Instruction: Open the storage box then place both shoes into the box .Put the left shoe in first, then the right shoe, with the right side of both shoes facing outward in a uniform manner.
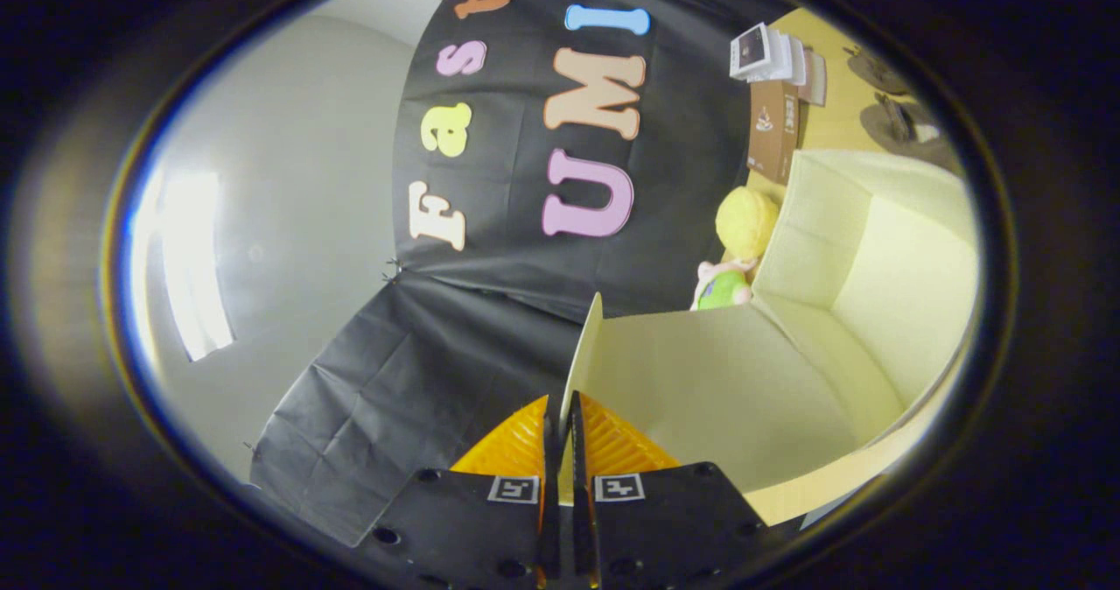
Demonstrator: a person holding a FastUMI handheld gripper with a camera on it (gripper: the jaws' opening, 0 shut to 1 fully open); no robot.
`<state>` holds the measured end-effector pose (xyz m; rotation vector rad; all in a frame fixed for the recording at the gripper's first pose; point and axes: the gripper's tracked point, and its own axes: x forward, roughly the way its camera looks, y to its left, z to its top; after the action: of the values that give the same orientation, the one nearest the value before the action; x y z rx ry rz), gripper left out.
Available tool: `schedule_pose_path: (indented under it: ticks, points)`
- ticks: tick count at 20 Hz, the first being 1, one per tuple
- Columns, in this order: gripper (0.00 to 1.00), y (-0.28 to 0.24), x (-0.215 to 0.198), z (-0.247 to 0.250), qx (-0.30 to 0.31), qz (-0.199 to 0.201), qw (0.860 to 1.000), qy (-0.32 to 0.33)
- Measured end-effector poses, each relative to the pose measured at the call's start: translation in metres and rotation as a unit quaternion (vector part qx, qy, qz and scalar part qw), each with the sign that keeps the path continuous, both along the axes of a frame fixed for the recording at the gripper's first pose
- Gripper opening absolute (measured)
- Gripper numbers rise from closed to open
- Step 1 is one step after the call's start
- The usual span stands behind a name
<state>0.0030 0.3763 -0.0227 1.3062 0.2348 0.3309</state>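
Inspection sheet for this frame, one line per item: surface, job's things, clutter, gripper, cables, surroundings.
Surface: black cloth spread under and ahead of the fingers.
Job's things: pale yellow storage box open; its lid flap stands edge-on between the fingers. No shoes seen.
Clutter: plush doll beside the box; brown carton and stacked booklets beyond it.
Gripper: gripper shut on the lid flap's edge.
Cables: nothing seen.
Surroundings: grey wall; yellow wall with hung hats.

I count one storage box (875, 310), its one lid flap (700, 371) pinched edge-on by my one tool (560, 437), one plush doll (739, 249), one brown carton (774, 130).
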Motion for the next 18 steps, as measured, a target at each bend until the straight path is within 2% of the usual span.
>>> schedule_pose_path:
  ticks: [1,5,9,14,18]
  points:
    - [0.17,0.02,-0.003,-0.011,-0.009,0.018,1.0,0.009]
    - [0.16,0.078,-0.009,-0.062,-0.062,0.072,0.995,0.032]
    - [0.16,0.099,-0.005,-0.099,-0.085,0.083,0.992,0.045]
    - [0.54,0.094,0.002,-0.128,-0.143,0.085,0.983,0.073]
    - [0.84,0.052,0.014,-0.116,-0.206,0.06,0.974,0.065]
